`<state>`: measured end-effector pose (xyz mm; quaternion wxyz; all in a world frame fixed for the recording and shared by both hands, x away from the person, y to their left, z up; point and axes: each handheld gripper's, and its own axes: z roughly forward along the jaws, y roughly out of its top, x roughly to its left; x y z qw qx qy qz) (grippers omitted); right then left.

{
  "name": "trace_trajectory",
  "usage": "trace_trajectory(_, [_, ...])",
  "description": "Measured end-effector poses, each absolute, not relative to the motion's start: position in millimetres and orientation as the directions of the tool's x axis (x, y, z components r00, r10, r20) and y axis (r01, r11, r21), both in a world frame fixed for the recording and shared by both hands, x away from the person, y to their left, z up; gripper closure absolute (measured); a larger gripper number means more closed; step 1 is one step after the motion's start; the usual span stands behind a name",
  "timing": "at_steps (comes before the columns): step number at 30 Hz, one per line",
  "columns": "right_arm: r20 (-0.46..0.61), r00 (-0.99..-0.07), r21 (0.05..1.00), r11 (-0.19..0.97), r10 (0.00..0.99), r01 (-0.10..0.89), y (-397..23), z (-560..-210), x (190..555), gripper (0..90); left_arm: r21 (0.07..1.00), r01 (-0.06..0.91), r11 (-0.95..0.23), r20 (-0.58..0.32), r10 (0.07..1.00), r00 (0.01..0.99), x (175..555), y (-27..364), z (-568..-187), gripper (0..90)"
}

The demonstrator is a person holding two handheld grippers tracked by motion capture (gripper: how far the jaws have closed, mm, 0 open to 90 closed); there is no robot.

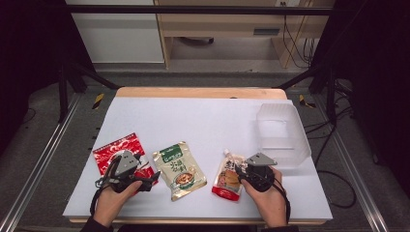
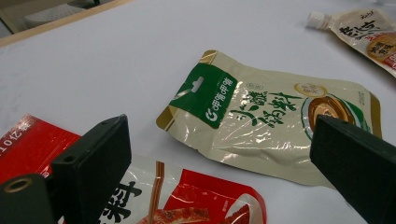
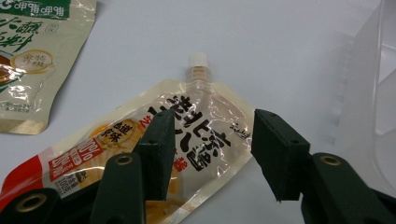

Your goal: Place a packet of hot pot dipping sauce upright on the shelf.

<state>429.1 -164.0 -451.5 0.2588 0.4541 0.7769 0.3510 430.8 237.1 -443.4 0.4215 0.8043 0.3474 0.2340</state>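
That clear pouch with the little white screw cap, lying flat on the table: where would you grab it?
Probably by its upper body just below the white cap, coming from above. The clear spouted pouch lies flat, so only its edges give purchase. The right gripper already straddles that part, jaws open, one over the pouch, the other over bare table.

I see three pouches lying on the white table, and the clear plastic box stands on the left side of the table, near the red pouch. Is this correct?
Not quite. The clear plastic box stands on the right side of the white table, beside the spouted pouch and far from the red pouch, as the high view shows. The rest holds: three pouches lie there, the green and cream pouch in the middle.
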Motion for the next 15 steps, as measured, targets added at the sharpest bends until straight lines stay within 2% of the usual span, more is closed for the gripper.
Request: trace_trajectory(15, [-0.091,-0.425,0.785,0.328,0.900,0.526,-160.2,-455.8,442.3,53.7,0.830,0.354,-0.430,0.102,0.742,0.663,429.4,232.2,-444.7,5.5])
